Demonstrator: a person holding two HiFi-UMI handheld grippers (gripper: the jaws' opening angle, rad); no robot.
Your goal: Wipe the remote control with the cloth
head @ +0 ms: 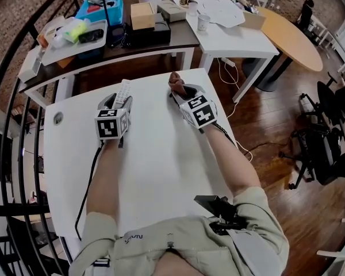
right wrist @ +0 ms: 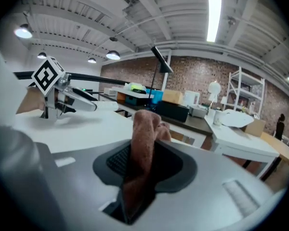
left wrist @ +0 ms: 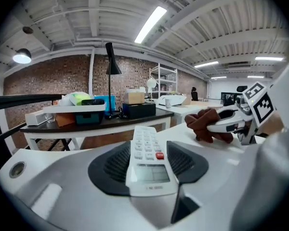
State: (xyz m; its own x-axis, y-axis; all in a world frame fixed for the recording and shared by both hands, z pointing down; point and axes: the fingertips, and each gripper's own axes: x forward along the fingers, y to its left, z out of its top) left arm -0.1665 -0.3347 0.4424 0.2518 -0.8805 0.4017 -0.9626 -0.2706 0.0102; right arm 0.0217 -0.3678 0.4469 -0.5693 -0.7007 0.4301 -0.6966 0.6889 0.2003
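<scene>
A white remote control with a small screen and a red button is clamped between the jaws of my left gripper, sticking out forward over the white table. My right gripper is shut on a reddish-brown cloth, which bunches up out of the jaws. The cloth and the right gripper also show at the right of the left gripper view. The two grippers are side by side and apart, low over the far half of the table.
Behind the table stands a dark desk with a blue bin, a cardboard box, a black lamp and trays. A white table with a cup is at the back right. A black railing runs along the left.
</scene>
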